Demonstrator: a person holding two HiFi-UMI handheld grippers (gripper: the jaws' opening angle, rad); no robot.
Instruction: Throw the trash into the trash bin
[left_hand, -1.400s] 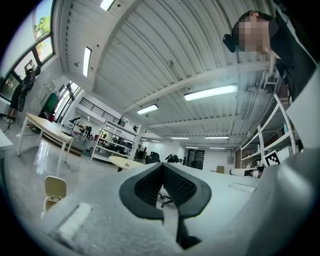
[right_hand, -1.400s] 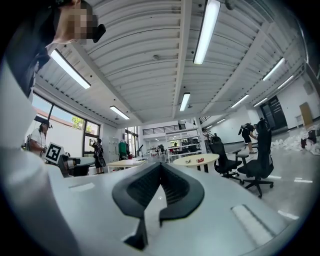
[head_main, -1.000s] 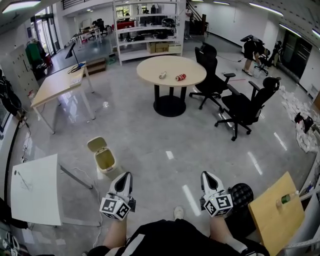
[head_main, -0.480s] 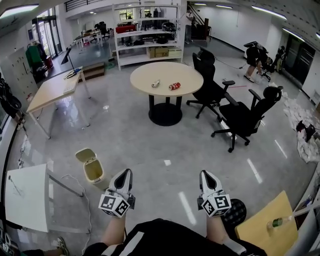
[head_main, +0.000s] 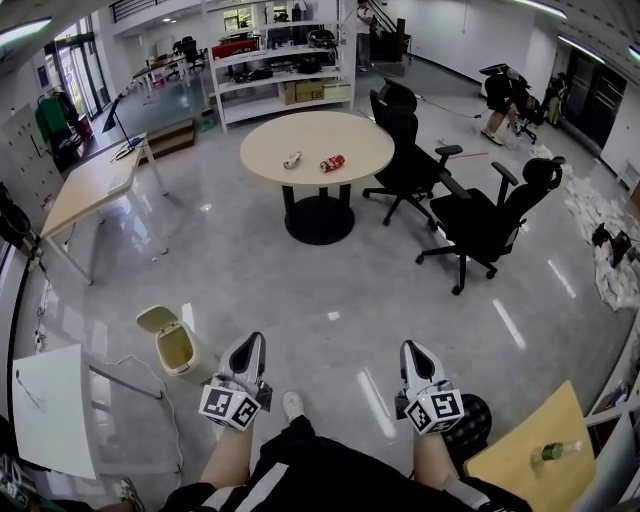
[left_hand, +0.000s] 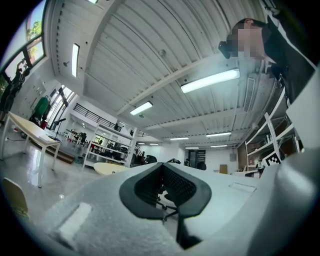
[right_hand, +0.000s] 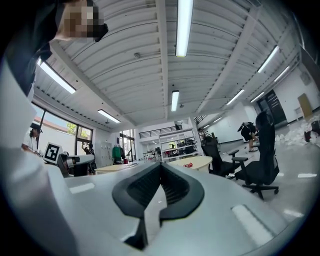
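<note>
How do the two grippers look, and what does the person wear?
The left gripper and right gripper have pale grey tapering jaws with black ribbed pads. Each carries a white cube with black square markers. The person wears a black top with a white stripe.

The right gripper points level, jaws pressed together, nothing between them. Beyond its tip, a red can sits on the round desk, with black chairs just right.
</note>
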